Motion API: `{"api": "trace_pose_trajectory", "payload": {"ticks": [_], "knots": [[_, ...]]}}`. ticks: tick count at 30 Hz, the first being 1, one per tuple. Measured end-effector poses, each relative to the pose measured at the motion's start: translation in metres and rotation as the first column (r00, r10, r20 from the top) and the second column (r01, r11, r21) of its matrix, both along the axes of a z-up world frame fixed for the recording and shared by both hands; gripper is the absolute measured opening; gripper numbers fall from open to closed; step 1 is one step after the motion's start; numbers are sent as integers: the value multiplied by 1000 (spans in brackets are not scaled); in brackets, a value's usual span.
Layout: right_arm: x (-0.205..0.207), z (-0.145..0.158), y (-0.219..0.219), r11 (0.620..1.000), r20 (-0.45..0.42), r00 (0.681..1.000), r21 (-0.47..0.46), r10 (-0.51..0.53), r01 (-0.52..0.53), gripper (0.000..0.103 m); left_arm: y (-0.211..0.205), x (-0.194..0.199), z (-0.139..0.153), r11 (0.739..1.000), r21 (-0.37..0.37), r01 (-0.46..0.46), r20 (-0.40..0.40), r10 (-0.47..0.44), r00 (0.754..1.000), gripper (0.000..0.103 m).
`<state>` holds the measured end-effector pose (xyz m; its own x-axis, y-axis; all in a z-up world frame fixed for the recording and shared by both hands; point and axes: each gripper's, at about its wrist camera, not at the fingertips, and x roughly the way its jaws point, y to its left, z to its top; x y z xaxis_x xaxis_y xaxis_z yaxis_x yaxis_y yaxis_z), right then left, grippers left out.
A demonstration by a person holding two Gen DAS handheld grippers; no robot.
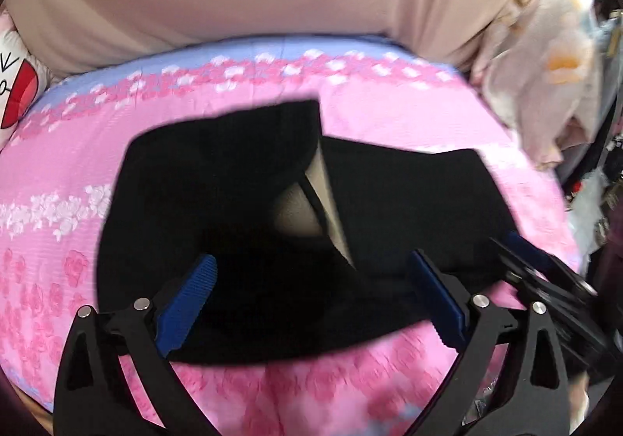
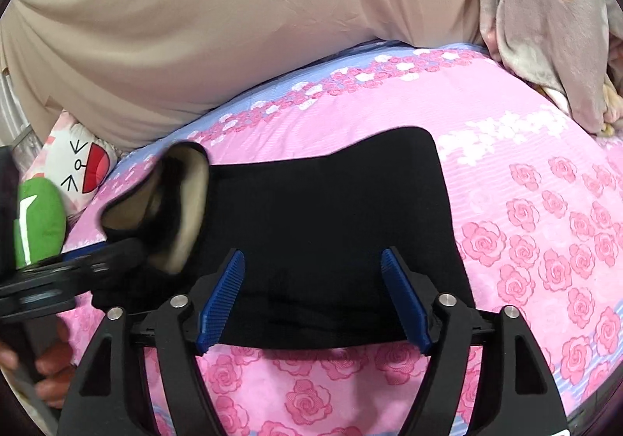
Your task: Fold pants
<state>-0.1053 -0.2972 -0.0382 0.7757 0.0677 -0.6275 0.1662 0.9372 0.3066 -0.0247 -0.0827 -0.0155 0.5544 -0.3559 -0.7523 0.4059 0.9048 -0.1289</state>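
So the biggest thing here is the pink rose-print bedsheet with the blue-and-white flower band, spread over a bed with a big beige cloth-covered backrest behind it, and lying flat in the middle of it is the pair of black pants with a pale cream fleecy lining. They look partly folded, a squat dark slab with one end flipped up on the left side so the cream inside shows. Judging by how it drapes, this is soft, floppy, light fabric, probably a bit thick from the lining, so nothing fragile, but it'll sag and bunch if lifted from one point. Best bet looks like pinching the near edge or corners through all the layers at once, one gripper per side, so the fold goes over evenly. Off to the side there's a crumpled pale blanket with orange patches and a white cartoon-face pillow next to something green, none of it in the way. As for the tools: the left gripper has its blue ribbed pads spread wide over the near part of the pants, nothing pinched. The right gripper is also wide apart, hovering over the near hem, holding nothing as far as the views show.
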Motion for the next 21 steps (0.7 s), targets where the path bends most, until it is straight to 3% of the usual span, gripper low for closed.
{"api": "trace_pose_trajectory", "payload": {"ticks": [3, 6, 12, 16, 18, 20, 21], "knots": [[8, 7, 2, 996, 25, 999, 75, 43, -45, 77, 25, -13, 21, 999, 10, -41, 54, 40, 998, 96], [29, 11, 12, 972, 39, 990, 190, 134, -139, 86, 57, -10, 27, 991, 31, -133, 73, 130, 989, 96], [78, -5, 53, 908, -24, 958, 328, 286, -263, 86, 126, 4, 7, 951, 49, -305, 28, 304, 952, 97], [101, -22, 81, 882, -84, 934, 369, 347, -294, 86, 149, 3, -5, 937, 66, -342, 20, 341, 940, 96], [107, -28, 92, 890, -110, 936, 363, 335, -276, 86, 159, 0, -10, 934, 77, -349, 20, 349, 937, 96], [107, -25, 107, 914, -98, 941, 289, 323, -284, 59, 166, -1, -13, 931, 77, -357, 13, 357, 934, 96], [107, -22, 114, 922, -99, 941, 255, 325, -291, 32, 170, 0, -15, 930, 69, -361, 4, 361, 932, 97]]}}
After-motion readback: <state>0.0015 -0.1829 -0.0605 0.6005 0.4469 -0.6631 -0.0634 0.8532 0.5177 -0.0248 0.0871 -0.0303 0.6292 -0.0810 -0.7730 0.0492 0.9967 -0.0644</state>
